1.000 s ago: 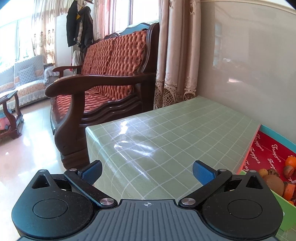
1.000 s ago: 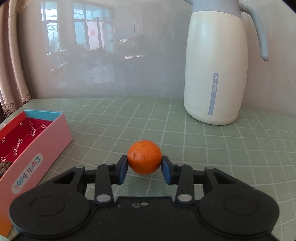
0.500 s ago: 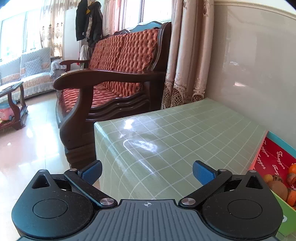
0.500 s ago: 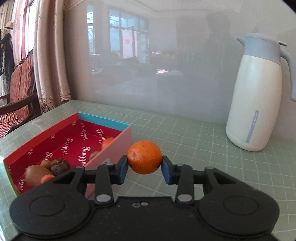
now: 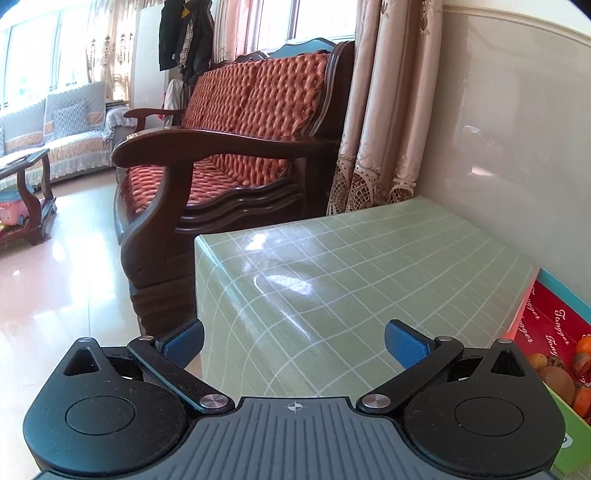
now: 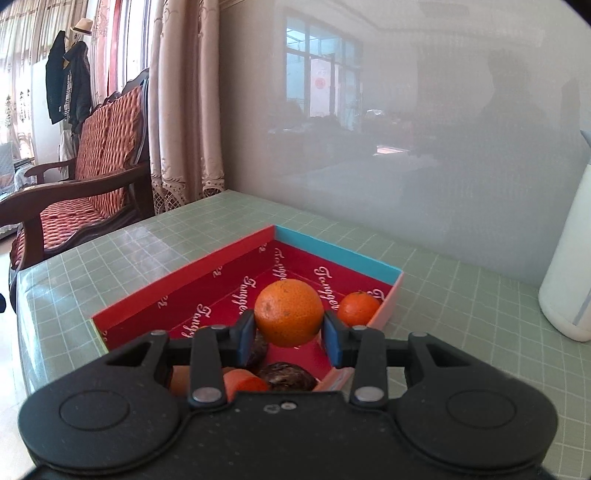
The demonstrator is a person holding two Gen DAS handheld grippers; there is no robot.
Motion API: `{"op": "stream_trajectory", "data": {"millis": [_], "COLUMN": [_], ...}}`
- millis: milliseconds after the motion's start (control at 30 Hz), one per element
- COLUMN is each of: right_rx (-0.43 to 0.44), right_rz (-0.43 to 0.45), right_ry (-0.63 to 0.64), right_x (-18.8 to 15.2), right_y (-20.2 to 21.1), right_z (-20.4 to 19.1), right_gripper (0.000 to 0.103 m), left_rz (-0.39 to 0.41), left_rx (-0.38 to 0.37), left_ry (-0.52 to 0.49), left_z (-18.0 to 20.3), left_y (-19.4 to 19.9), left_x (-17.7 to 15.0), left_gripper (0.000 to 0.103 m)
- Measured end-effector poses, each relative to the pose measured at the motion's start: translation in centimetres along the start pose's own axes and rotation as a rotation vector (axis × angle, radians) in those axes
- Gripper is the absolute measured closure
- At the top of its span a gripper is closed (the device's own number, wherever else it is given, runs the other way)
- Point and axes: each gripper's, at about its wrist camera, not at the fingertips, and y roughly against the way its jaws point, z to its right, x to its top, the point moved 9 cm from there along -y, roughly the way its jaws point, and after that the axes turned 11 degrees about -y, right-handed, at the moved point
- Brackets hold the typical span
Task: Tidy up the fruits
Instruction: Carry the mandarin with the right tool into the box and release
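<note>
Right wrist view, right claw (image 6: 289, 332) gripping orange (image 6: 289, 312), box (image 6: 184, 282) partly hidden, left claw (image 5: 294, 341) spread wide.

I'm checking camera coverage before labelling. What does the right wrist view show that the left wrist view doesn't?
Only the right wrist view shows the right tongs shut on an orange above the box, a smaller orange in the box's far corner, and a white jug.

Only the left wrist view shows the left tongs, open and holding nothing, and a coffee table on the floor.

Both show the green checked table, the box with fruit, the wooden sofa, the curtain and hanging coats.
</note>
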Motion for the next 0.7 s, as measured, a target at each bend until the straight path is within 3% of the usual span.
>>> {"op": "stream_trajectory", "data": {"millis": [700], "right_rx": [-0.052], "right_rz": [-0.058], "right_ry": [0.133], "right_x": [0.0], "right_y": [-3.9], "right_z": [-3.6], "right_gripper": [0.065], "left_rz": [-0.022], "left_rx": [0.012], "left_ry": [0.026], "left_z": [-0.9], "left_y": [-0.7], "left_x": [-0.4], "left_gripper": [0.0]}}
